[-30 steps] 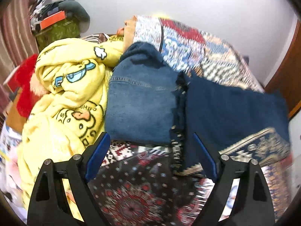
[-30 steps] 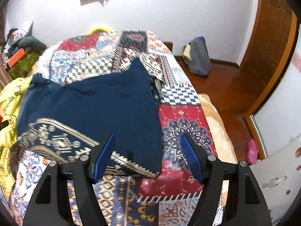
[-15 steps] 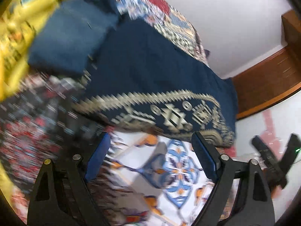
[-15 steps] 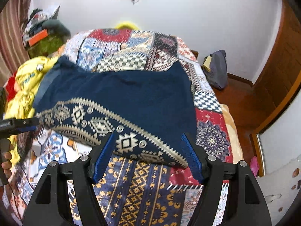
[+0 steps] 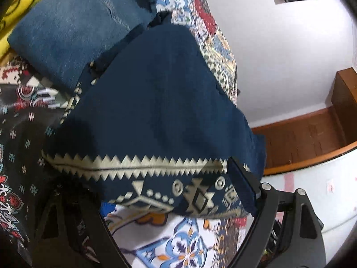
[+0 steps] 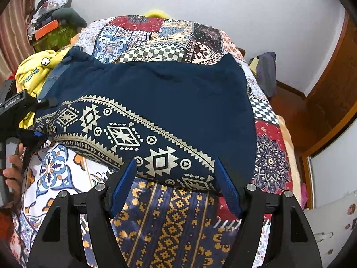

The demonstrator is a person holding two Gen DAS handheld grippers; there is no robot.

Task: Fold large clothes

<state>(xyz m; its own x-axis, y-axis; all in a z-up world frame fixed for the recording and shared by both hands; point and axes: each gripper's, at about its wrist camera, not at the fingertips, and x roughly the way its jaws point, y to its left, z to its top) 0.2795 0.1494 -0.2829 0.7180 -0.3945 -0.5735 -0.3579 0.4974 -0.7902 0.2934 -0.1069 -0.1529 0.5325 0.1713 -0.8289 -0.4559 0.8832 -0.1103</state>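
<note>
- Lying spread over the patchwork bedspread (image 6: 156, 42) is the navy garment (image 6: 178, 93), its cream geometric border (image 6: 125, 134) running along the near hem, just ahead of both claws.
- The right gripper (image 6: 176, 185) is sitting with its blue-padded fingers (image 6: 227, 187) spread wide apart, straddling the near right corner of the hem; the cloth is lying between the pads, with nothing pinched.
- The left gripper (image 5: 169, 201) is reaching over the opposite corner of the hem. Its right finger (image 5: 241, 187) is showing on top of the patterned border, while the other finger is hidden under the fabric, so the fingers are standing apart with the hem lying across the gap between them.
- Beyond the left gripper and to its left, folded blue jeans (image 5: 73, 26) are resting against the navy garment, with a yellow cartoon blanket (image 6: 35, 71) farther out.
- A dark bag (image 6: 265, 71) is sitting on the floor, far ahead and right of the right gripper.
</note>
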